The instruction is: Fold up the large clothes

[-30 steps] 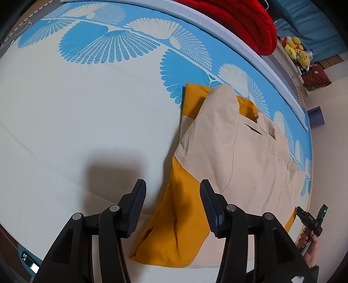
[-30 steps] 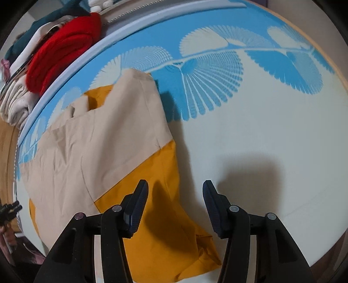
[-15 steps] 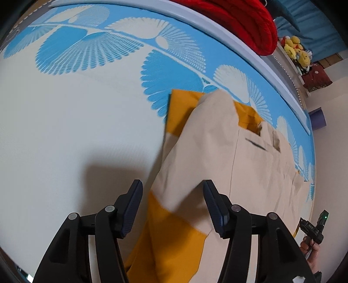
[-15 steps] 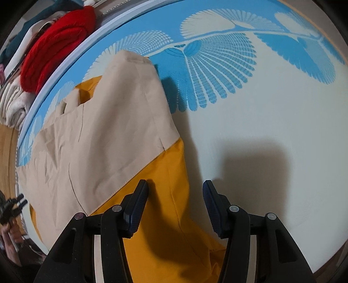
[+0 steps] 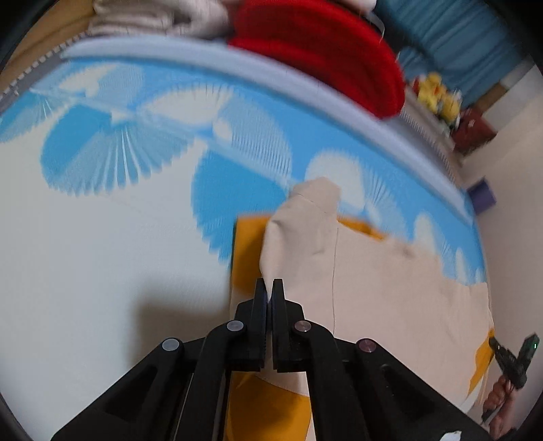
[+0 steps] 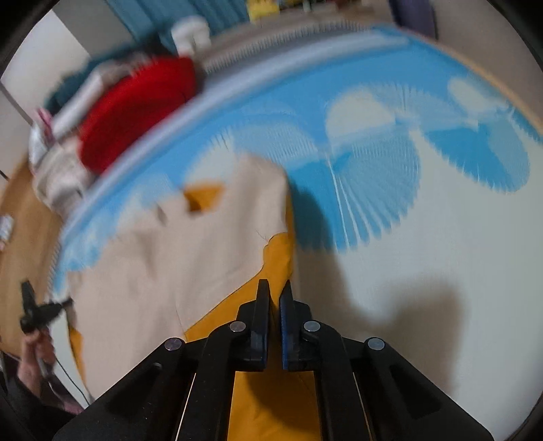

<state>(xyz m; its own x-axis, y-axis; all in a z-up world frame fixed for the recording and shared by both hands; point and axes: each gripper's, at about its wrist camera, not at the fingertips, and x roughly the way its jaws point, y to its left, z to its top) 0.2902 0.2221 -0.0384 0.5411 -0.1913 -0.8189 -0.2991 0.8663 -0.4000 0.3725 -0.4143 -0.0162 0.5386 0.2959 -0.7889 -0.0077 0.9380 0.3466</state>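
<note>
A large beige and mustard-orange garment [image 5: 380, 278] lies partly folded on a white bed sheet with blue fan patterns [image 5: 101, 237]. My left gripper [image 5: 269, 288] is shut on the garment's left edge, pinching beige cloth. In the right wrist view the same garment [image 6: 176, 257] lies left of centre. My right gripper [image 6: 275, 290] is shut on its right edge, where the orange layer [image 6: 275, 257] meets the beige. Both views are blurred by motion.
A red knitted pile [image 5: 325, 57] and pale folded clothes [image 5: 152, 20] lie past the sheet's far edge. Yellow plush toys [image 5: 437, 95] stand at the back right. The other gripper and hand show at each view's edge [image 5: 509, 359], [image 6: 34, 312].
Both grippers went from open to shut on the garment's side edges. Both cameras moved forward and tilted up, so more of the far edge shows.
</note>
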